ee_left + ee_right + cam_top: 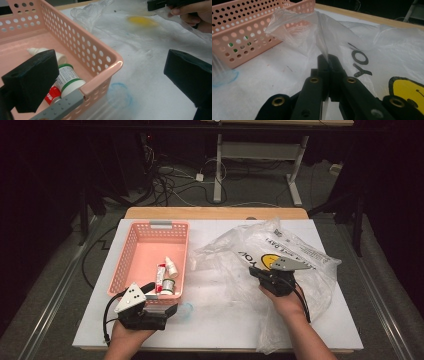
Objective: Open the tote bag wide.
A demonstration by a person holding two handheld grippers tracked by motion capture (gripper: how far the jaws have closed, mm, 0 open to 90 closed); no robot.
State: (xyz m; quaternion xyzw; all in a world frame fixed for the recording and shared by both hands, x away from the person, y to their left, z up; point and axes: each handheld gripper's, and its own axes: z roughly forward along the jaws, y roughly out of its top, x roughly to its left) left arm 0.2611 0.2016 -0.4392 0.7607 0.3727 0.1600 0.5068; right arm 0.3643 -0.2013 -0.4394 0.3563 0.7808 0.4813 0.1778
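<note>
Right gripper (pixel 328 58): jaws fully closed, pinching a fold of the clear plastic bag (pixel 280 255) near its edge. The film rises from the jaw tips in a peak, leaning toward the pink basket (pixel 131 252). The bag lies spread over the right half of the counter (pixel 220 330), printed side up, long axis running away to the right; the pinch sits on its near-left part.

Left gripper (pixel 110 75): jaws wide open, nothing between them, straddling the basket's near right corner, well apart from the bag. Right hand (pixel 286 302) is clearly the nearer. Right forearm comes in low, gripper pointing forward and left.
</note>
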